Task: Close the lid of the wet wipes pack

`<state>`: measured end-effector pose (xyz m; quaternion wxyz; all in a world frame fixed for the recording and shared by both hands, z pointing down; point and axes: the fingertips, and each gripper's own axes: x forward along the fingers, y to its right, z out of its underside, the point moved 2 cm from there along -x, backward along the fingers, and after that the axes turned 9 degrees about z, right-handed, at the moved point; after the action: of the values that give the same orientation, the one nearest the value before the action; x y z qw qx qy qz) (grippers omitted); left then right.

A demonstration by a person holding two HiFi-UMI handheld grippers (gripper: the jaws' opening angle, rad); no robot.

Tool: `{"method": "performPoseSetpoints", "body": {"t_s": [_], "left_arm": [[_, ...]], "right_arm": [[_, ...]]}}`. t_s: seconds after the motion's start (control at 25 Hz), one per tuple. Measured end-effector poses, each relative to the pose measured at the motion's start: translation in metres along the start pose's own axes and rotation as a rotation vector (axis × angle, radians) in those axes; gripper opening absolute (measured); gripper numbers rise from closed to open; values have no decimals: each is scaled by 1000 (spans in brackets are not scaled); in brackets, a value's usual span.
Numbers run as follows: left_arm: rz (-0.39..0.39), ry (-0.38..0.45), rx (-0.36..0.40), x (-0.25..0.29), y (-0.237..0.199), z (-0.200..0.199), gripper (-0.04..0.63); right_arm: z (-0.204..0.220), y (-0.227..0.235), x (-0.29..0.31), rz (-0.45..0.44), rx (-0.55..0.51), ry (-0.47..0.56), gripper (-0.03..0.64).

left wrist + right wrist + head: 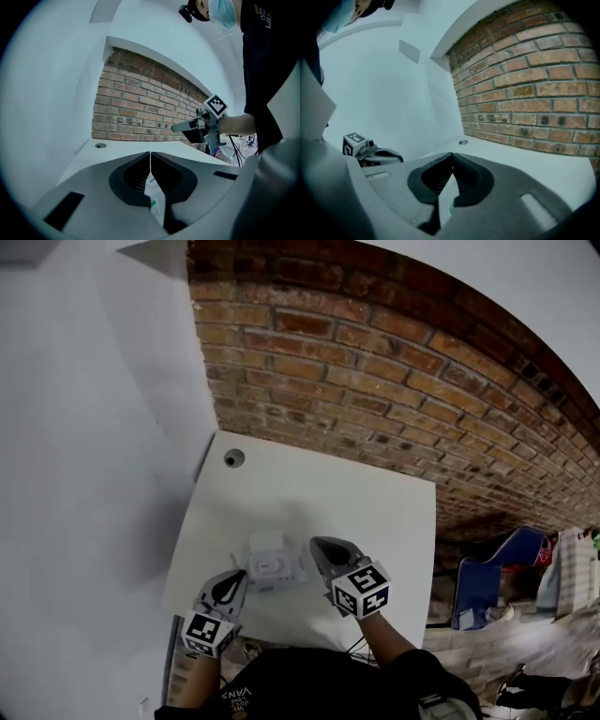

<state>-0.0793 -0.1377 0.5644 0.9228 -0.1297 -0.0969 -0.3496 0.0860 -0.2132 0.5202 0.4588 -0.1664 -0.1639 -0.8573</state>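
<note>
The white wet wipes pack point(274, 570) lies on the white table point(375, 512) near its front edge, with its lid point(266, 543) standing up. My left gripper point(240, 578) is at the pack's left side and my right gripper point(316, 545) at its right side. In the left gripper view the jaws point(150, 153) meet at the tips, and a white strip with a green mark point(156, 199) shows in the slot behind them. The right gripper view shows the same: tips point(452, 154) together, with a white strip point(444, 201) below. I cannot tell whether either strip is pinched.
A round cable hole point(233, 457) sits at the table's far left corner. A brick wall point(375, 362) runs behind the table and a white wall point(84, 474) stands on the left. Blue and white clutter point(506, 568) lies beyond the table's right edge.
</note>
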Motion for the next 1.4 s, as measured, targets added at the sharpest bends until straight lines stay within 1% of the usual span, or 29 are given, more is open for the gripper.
{"method": "performPoseSetpoints", "body": {"t_s": [0.24, 0.56, 0.92, 1.24, 1.4], "left_arm": [[-34, -33, -58, 7, -8, 16, 6], [-45, -75, -100, 20, -15, 37, 6], [-36, -122, -133, 27, -15, 56, 6], [-19, -172, -155, 28, -10, 74, 6], [-6, -192, -166, 27, -7, 82, 6]], "right_arm": [[11, 4, 24, -41, -2, -46, -3], [29, 15, 57, -80, 8, -99, -3], [58, 18, 92, -134, 31, -184, -3], [80, 24, 127, -153, -2, -269, -3], [90, 25, 142, -188, -12, -319, -3]]}}
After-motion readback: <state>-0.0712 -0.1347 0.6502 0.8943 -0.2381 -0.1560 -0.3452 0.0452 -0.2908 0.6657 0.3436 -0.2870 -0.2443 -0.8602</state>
